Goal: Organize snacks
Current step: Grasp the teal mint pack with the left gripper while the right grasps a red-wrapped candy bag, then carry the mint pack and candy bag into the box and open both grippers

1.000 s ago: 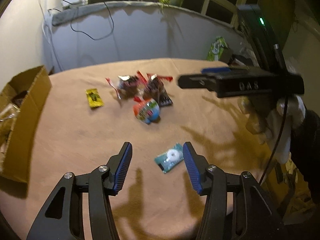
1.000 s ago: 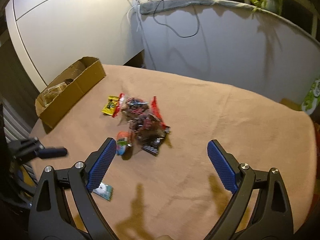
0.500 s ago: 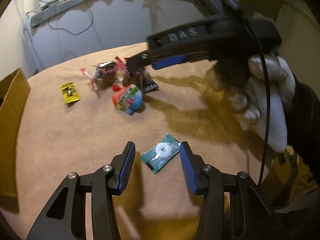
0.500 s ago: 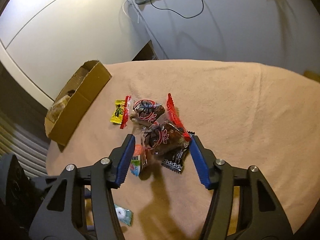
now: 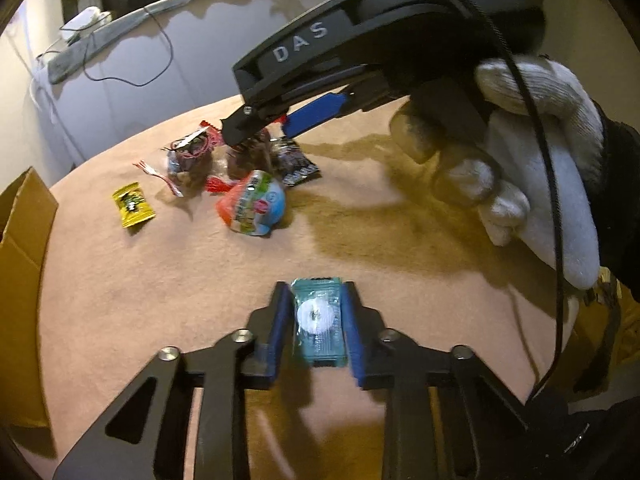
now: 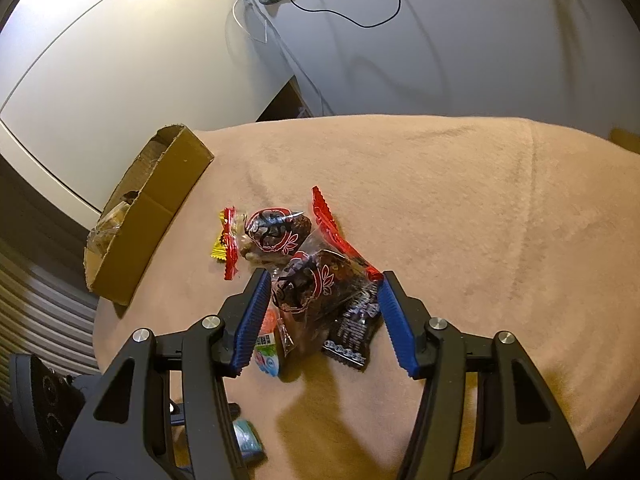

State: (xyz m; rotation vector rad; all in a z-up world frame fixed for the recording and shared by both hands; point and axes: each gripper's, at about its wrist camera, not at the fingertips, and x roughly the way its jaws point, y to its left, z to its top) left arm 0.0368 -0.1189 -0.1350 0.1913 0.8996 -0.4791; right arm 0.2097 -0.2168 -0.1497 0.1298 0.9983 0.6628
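Observation:
My left gripper [image 5: 316, 312] is shut on a teal mint packet [image 5: 319, 320] low over the tan table cloth [image 5: 140, 300]. My right gripper [image 6: 320, 312] is open, its jaws on either side of a clear red-printed date snack bag [image 6: 316, 284] in the snack pile; it also shows in the left wrist view [image 5: 256, 132]. A second date bag [image 6: 276, 232], a black wrapper [image 6: 352, 328], an orange and blue egg-shaped snack [image 5: 252, 208] and a yellow candy [image 5: 132, 204] lie around it.
An open cardboard box [image 6: 148, 212] with snacks inside stands at the table's left edge, also seen in the left wrist view [image 5: 20, 260]. A grey wall with cables [image 6: 400, 40] runs behind the table.
My left gripper closed on the teal mint packet. My right gripper moved down and forward over the snack pile and narrowed around the date bag.

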